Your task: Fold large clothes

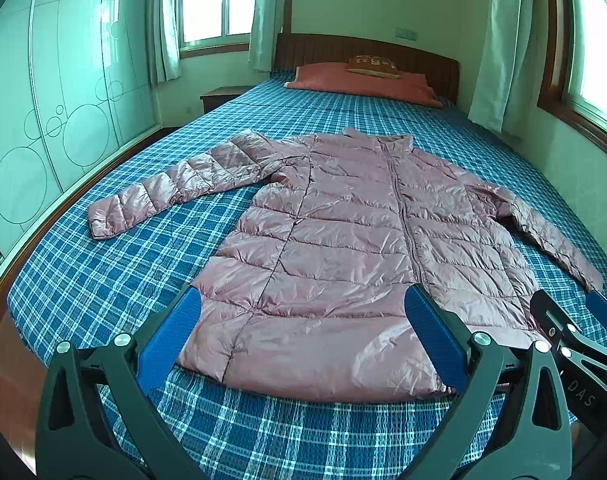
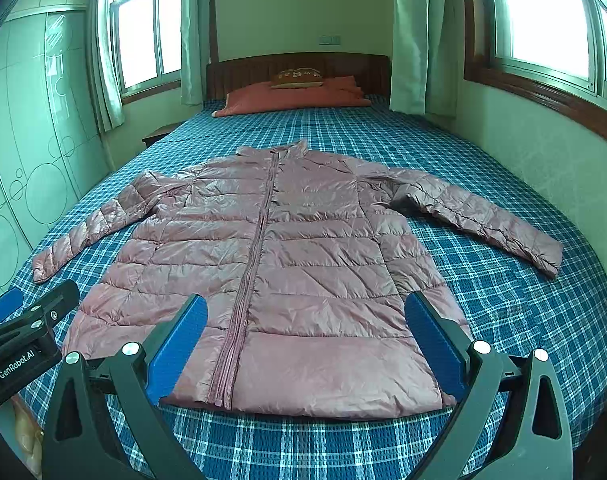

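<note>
Nearest: left gripper (image 1: 303,340) and right gripper (image 2: 305,344) both spread wide, grasping nothing, poised above the near hem. Beyond: pink puffer jacket (image 2: 287,264) flat on the plaid bed (image 2: 503,320), zipped, sleeves outstretched. No fold made; all folding outstanding.

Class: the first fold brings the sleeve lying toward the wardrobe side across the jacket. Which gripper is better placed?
Probably left. The left gripper hangs open over the jacket hem nearer that sleeve; the right gripper sits farther away.
</note>
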`<state>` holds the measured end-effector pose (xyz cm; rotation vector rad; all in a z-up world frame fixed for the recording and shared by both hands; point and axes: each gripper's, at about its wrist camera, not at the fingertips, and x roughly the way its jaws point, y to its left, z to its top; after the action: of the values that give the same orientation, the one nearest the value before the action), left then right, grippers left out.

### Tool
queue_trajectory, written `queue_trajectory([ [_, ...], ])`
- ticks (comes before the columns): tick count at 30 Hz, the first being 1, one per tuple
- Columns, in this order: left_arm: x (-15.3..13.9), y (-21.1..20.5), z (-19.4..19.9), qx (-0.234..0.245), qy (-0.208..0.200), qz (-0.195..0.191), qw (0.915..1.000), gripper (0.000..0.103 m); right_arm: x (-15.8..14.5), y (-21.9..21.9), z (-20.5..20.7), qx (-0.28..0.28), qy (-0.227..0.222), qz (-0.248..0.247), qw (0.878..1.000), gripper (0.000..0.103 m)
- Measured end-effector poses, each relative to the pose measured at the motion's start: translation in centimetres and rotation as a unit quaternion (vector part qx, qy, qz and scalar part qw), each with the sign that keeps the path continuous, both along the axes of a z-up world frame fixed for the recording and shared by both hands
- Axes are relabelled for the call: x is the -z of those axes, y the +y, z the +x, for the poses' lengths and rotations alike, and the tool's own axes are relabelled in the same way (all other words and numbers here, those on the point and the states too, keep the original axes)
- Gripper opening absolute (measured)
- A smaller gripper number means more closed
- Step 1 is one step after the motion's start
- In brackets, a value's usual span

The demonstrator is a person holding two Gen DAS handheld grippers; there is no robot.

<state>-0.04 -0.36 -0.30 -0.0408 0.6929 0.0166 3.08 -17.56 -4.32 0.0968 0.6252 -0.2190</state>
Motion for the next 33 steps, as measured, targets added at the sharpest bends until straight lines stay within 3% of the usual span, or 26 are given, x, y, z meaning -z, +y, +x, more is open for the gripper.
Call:
queue_trajectory([
  [33,0.39,0.19,-0.38,0.003,0.004,0.001,1.0,0.101,0.04,0.07,0.0,0.0,0.0,0.0,1.0,0.098],
])
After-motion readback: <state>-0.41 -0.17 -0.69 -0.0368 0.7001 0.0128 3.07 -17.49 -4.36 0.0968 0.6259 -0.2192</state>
